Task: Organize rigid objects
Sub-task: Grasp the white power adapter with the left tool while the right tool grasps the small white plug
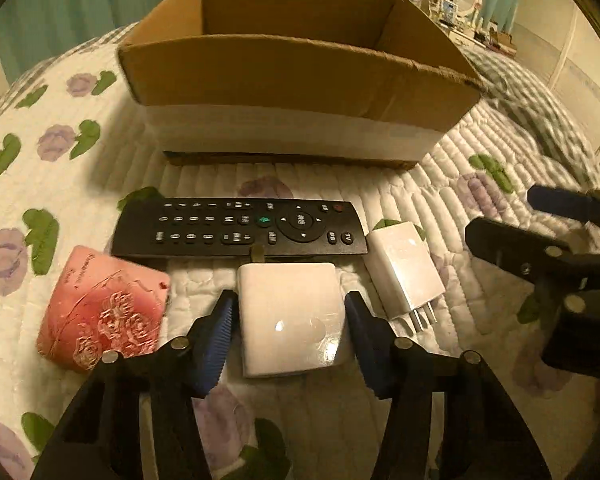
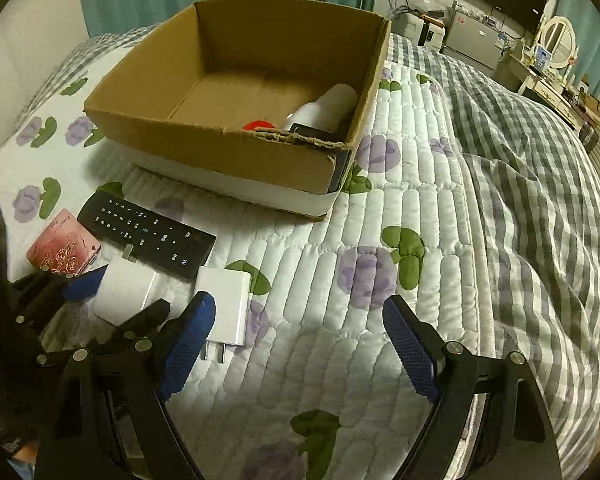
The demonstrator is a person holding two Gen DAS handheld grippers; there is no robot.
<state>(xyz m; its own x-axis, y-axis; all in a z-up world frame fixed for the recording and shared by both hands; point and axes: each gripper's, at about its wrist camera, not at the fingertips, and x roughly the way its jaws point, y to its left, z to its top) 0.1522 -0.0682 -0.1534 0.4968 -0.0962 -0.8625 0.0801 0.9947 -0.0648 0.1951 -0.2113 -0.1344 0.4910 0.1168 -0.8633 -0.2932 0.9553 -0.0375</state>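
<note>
So the left gripper [image 1: 288, 320] is down on the quilt [image 1: 440, 184] with its blue pads [image 1: 216, 340] on either side of the square white charger [image 1: 290, 316]. The pads sit right at its edges, but I honestly can't tell whether they're pressing it or just flanking it. One prong [image 1: 257, 254] of that charger pokes out at 12 o'clock and touches the remote [image 1: 240, 226], which lies crosswise just beyond it.

At 9 o'clock from the charger there's a pink case [image 1: 100, 312] with a rose pattern, tilted a bit, its corner tucked up near the remote's left end. At about 2 o'clock is the slim plug [image 1: 404, 270], prongs pointing back toward the camera (close to the charger but not touching).

The cardboard box [image 1: 292, 76] sits past the remote at 12 o'clock, open on top. From the right wrist view it already has stuff in its near right corner: a white cylinder [image 2: 332, 110], something red [image 2: 260, 125] and a dark flat item [image 2: 308, 131] I can't make out.

The right gripper [image 2: 298, 344] hovers over bare quilt with its fingers spread wide, nothing between them. The slim plug is just outside its left finger, at roughly 10 o'clock. A grey checked blanket [image 2: 540, 200] is bunched up at 3 o'clock.
</note>
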